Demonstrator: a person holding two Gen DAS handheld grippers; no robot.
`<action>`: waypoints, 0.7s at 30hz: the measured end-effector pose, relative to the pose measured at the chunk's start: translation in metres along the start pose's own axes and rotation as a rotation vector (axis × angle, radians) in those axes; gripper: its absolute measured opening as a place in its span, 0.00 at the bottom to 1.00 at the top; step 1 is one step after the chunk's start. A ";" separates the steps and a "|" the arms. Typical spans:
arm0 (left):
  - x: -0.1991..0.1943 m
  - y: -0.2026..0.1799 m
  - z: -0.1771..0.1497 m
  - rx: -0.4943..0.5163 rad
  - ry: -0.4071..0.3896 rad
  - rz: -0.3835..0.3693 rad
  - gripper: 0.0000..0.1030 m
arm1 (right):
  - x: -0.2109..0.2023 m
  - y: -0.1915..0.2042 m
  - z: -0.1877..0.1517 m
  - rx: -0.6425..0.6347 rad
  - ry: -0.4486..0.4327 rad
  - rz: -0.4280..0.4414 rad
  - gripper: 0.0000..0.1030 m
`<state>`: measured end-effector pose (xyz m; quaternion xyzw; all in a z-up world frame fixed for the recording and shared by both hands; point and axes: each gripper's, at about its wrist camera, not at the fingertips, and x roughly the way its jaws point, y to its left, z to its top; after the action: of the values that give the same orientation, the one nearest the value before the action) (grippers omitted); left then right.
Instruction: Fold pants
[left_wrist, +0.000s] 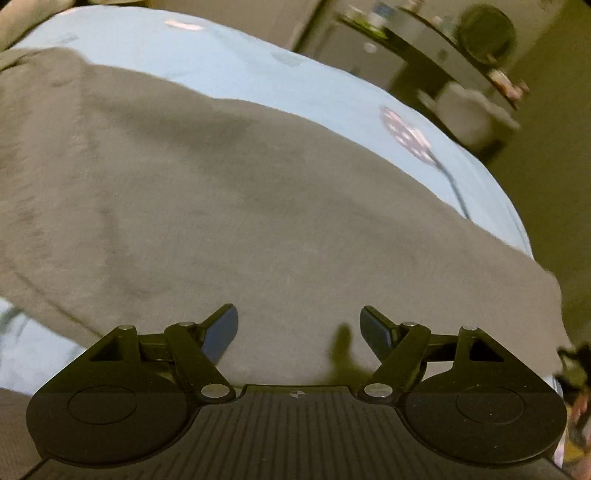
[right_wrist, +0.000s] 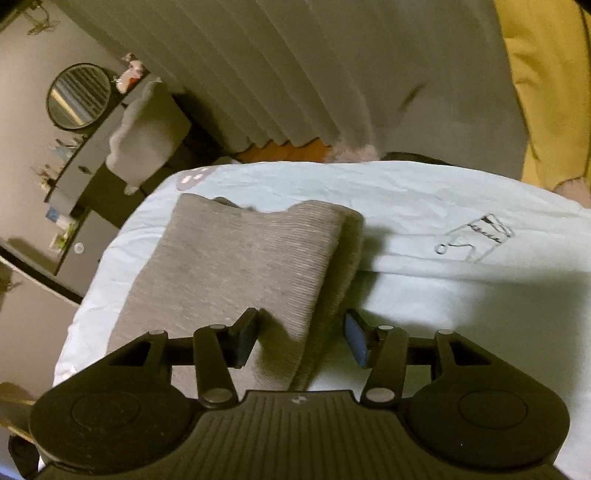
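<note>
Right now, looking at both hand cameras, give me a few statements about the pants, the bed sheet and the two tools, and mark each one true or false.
1. The pants are grey. True.
2. The pants lie on a dark red sheet. False: the sheet is light blue.
3. The left tool is open above the fabric, holding nothing. True.
4. The right tool is clamped shut on the pants. False: its jaws stand apart, with the pants' folded edge between them.
5. A round mirror shows in the right camera. True.
</note>
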<state>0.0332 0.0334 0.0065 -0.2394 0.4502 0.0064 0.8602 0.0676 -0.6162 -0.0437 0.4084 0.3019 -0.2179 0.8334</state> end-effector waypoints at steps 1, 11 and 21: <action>-0.002 0.002 0.000 -0.018 -0.003 -0.008 0.77 | 0.000 0.000 0.000 -0.004 -0.005 0.011 0.22; 0.020 -0.063 0.024 0.102 0.035 -0.102 0.79 | -0.030 0.038 -0.008 -0.135 -0.186 -0.235 0.32; 0.065 -0.112 0.039 0.266 -0.023 0.011 0.86 | -0.013 0.188 -0.121 -0.742 -0.084 0.104 0.44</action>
<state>0.1272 -0.0633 0.0201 -0.1207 0.4384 -0.0458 0.8894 0.1336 -0.4090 0.0103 0.0840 0.3048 -0.0676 0.9463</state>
